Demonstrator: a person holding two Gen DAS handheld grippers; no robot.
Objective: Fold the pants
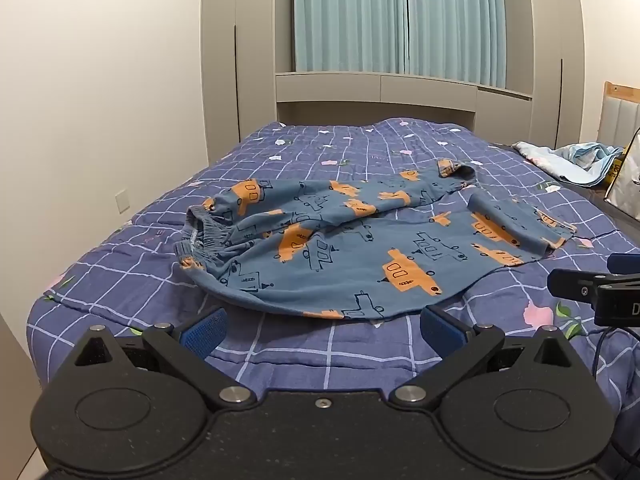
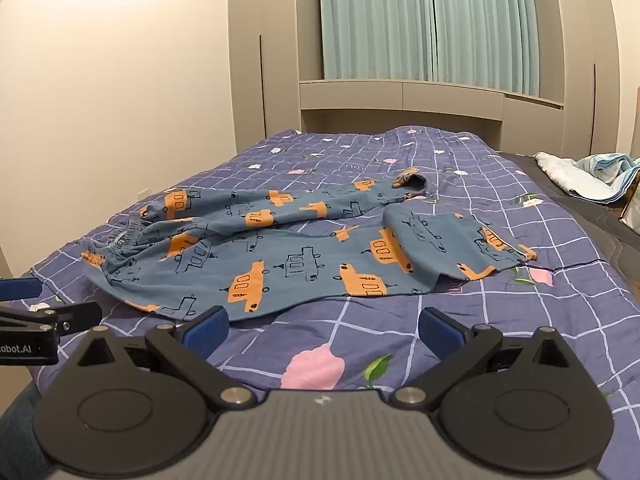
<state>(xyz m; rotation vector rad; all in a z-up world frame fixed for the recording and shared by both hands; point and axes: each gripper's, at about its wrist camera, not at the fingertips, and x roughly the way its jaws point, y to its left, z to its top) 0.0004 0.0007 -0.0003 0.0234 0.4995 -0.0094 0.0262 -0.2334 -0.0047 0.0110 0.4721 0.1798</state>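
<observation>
Blue pants (image 1: 360, 240) printed with orange and outlined vehicles lie spread and rumpled across the bed; the elastic waistband (image 1: 204, 232) is at the left and both legs run to the right. In the right wrist view the same pants (image 2: 304, 256) fill the middle, with the leg cuffs (image 2: 500, 252) at the right. My left gripper (image 1: 322, 330) hangs open just short of the pants' near edge, nothing between its blue pads. My right gripper (image 2: 322, 330) is open too, over bare quilt in front of the pants. Each gripper shows at the edge of the other's view.
A purple checked quilt (image 1: 400, 360) with pink flowers covers the bed. A bunched light blue cloth (image 1: 572, 160) and a bag (image 1: 626, 184) sit at the far right. Beyond the bed stand beige cabinets (image 1: 256, 40) and teal curtains (image 1: 400, 16). A wall is at the left.
</observation>
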